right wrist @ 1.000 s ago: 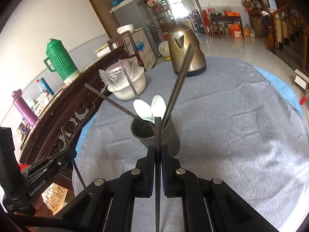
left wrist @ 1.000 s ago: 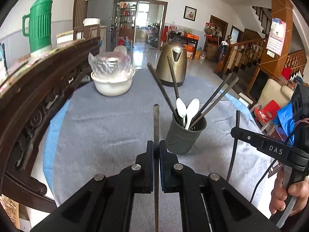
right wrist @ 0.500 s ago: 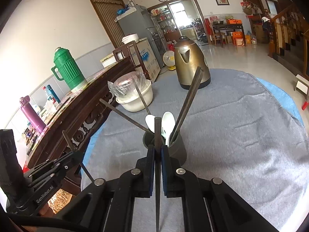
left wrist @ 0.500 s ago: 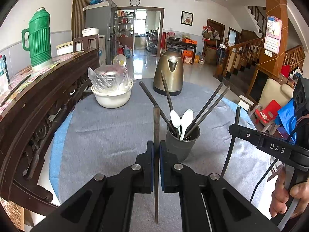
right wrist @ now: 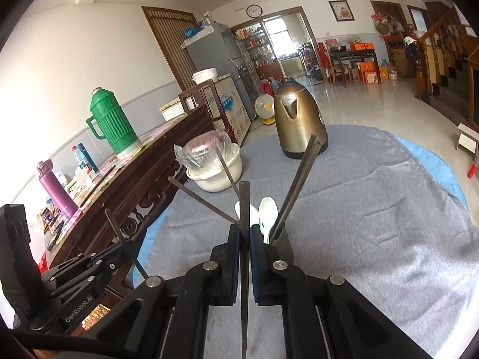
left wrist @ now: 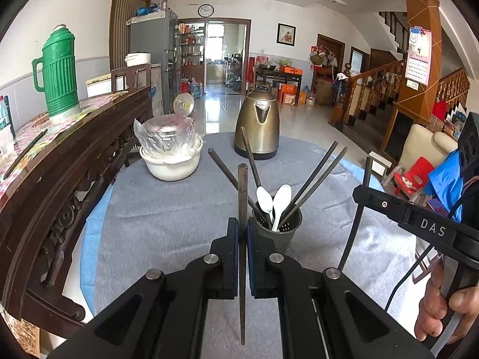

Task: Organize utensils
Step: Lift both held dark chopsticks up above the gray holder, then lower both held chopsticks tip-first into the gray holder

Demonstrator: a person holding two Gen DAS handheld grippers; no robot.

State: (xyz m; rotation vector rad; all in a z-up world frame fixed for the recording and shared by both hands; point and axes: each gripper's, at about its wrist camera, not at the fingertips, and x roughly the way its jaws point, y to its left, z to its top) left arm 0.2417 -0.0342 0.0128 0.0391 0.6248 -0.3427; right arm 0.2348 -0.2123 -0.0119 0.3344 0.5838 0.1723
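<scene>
A dark grey utensil holder stands on the grey tablecloth with several dark chopsticks and two white spoons in it. My left gripper is shut on one dark chopstick, held upright above the cloth just left of the holder. My right gripper is shut on another dark chopstick, upright, in front of the holder, which its fingers partly hide. Each gripper shows in the other's view: the right, the left.
A bronze electric kettle stands at the far side of the table. A white bowl with a plastic-wrapped pot sits far left. A dark carved wooden sideboard with a green thermos runs along the left.
Both grippers have risen and drawn back from the holder, each still holding its chopstick. The holder looks smaller and lower in both views.
</scene>
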